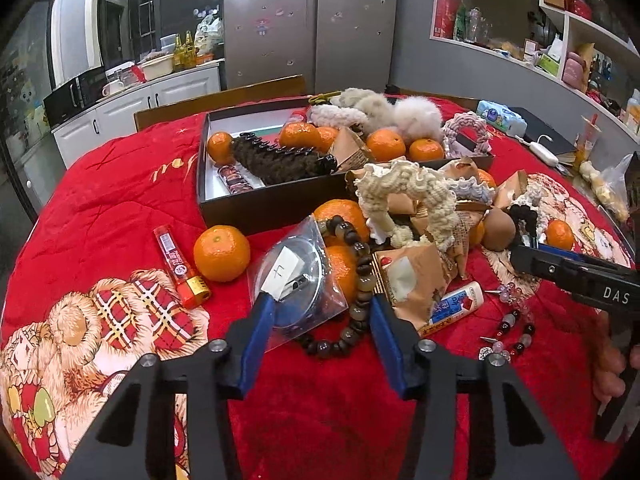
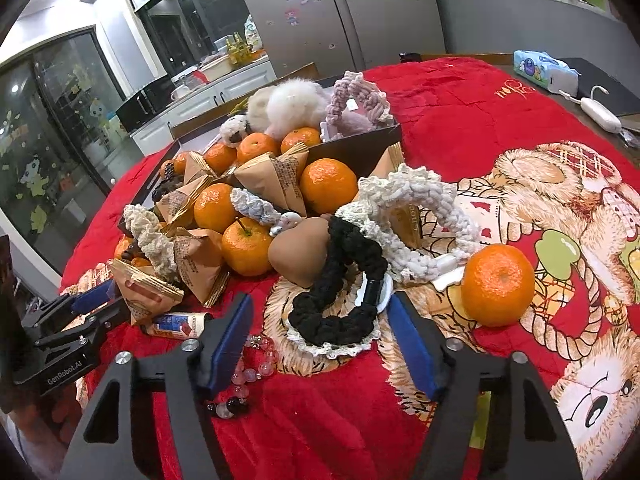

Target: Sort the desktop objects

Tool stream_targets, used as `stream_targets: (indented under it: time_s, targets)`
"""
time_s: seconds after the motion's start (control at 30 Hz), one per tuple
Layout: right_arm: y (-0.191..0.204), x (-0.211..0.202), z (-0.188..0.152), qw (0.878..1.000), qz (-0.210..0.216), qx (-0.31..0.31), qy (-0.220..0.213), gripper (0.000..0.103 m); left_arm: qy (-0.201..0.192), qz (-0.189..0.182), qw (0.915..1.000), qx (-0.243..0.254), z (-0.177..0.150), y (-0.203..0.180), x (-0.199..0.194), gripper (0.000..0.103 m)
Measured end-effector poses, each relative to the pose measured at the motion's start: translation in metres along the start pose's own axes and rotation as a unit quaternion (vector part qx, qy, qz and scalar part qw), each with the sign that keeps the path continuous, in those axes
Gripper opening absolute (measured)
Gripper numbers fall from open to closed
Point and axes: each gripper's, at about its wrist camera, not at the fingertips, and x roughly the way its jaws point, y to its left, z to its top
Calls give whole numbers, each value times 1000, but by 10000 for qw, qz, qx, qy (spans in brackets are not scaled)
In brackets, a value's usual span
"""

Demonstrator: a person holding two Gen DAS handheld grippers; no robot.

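on the worktop (image 1: 100,184), the box (image 1: 276,204) at twelve o'clock holds some oranges; a pile remains. we hold left claw (image 1: 318,316) and right claw (image 2: 320,316) spread, empty.

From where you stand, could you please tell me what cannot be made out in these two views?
- Left wrist view: the far part of the black box's floor is hidden by oranges and fluffy hair clips.
- Left wrist view: the wooden bead bracelet is partly covered by the clear plastic bag.
- Right wrist view: print on the small white tube is too small.
- Right wrist view: the egg's right side hides behind the black scrunchie.
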Motion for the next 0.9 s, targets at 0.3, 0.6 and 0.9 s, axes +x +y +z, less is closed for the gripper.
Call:
stream_targets:
  time_s: [0.3,0.6,0.9]
  targets:
    - [-1,-1,-1,10000,1,28,-18,68,-146,0,9999,37,-3,-3,-8,33]
    - [-2,-1,-1,10000,24,61,-29,68,-306,-160,9994,-38,-7,-1,-16,21]
    - [-1,-1,-2,10000,-19,23,-25,68,-414,-244,9987,-172,-8,3,-19,5]
